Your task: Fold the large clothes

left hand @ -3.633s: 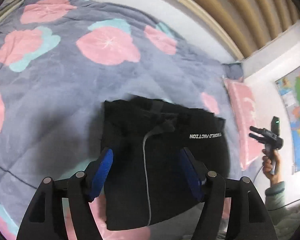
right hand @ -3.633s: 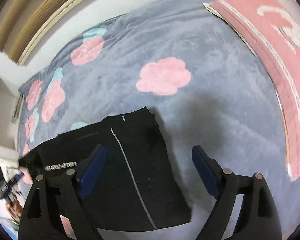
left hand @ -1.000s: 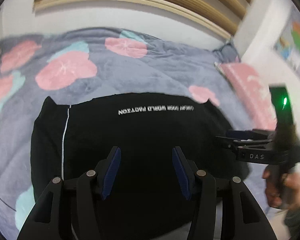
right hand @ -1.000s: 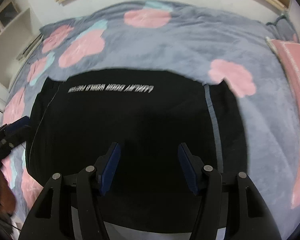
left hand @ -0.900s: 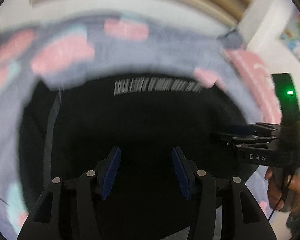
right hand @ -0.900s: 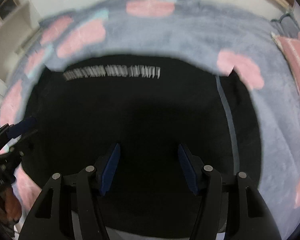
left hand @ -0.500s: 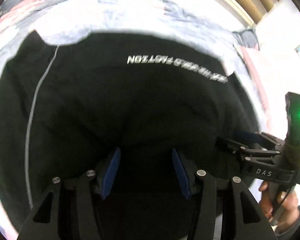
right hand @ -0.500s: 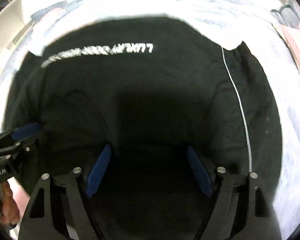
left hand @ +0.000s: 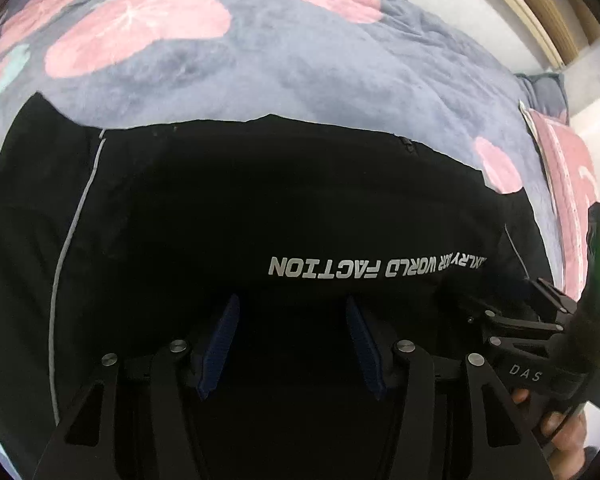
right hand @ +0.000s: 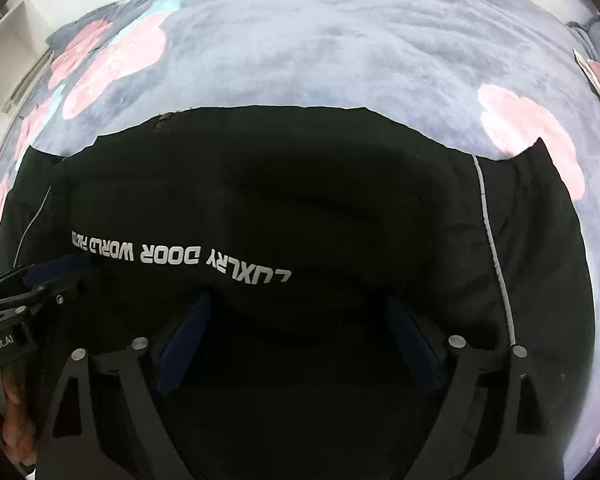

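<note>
Filling the lower frame of both views, the black garment (left hand: 300, 208) now lies folded over on the bed (left hand: 300, 72), its white lettering (right hand: 180, 258) nearer than before. Left gripper (left hand: 294, 344) and right gripper (right hand: 300, 340) jaws gape, holding nothing.

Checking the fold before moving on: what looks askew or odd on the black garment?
Nothing looks damaged. The black garment lies on the floral blanket, its white lettering upside down and slanting, with a soft bulge across the middle.
</note>
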Action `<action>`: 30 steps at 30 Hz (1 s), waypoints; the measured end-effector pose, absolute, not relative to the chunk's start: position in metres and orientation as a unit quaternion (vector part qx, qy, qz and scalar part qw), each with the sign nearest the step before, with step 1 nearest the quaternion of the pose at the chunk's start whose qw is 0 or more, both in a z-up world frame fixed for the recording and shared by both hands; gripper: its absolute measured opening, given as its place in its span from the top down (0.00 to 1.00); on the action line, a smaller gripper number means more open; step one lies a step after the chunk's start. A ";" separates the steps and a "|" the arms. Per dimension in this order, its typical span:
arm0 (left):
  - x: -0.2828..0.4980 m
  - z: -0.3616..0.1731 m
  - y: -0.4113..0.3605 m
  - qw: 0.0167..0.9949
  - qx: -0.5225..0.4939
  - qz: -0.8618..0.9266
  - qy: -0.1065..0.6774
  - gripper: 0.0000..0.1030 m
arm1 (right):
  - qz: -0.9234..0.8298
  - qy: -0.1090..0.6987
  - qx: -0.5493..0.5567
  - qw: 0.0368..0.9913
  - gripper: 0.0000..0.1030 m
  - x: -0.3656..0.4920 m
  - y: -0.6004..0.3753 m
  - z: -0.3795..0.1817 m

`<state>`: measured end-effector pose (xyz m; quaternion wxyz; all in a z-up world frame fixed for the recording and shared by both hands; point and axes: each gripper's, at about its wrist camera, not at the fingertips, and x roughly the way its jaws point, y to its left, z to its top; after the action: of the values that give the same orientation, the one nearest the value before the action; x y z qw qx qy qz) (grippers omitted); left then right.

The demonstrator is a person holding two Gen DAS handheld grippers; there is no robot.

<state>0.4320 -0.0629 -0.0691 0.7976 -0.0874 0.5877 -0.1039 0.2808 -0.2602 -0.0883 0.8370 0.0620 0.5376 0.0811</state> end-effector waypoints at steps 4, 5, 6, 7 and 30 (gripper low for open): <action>0.407 -0.048 -0.057 0.807 -0.080 -0.130 0.571 0.44 | 0.093 0.525 0.070 0.843 0.16 0.249 -0.270 -0.066; 0.396 -0.036 -0.053 0.812 -0.074 -0.135 0.563 0.44 | 0.104 0.517 0.069 0.847 0.17 0.235 -0.271 -0.055; 0.378 -0.019 -0.049 0.822 -0.059 -0.144 0.548 0.44 | 0.112 0.509 0.061 0.851 0.17 0.219 -0.271 -0.045; 0.362 -0.007 -0.045 0.829 -0.047 -0.152 0.536 0.44 | 0.118 0.500 0.047 0.857 0.17 0.202 -0.270 -0.037; 0.286 -0.001 0.031 0.820 -0.129 -0.153 0.536 0.44 | 0.112 0.505 0.080 0.852 0.16 0.111 -0.305 -0.039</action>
<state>0.2859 0.0313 -0.0007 0.8201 -0.1294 0.5358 -0.1535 0.1108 -0.3046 -0.0388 0.8520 0.0802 0.5051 0.1123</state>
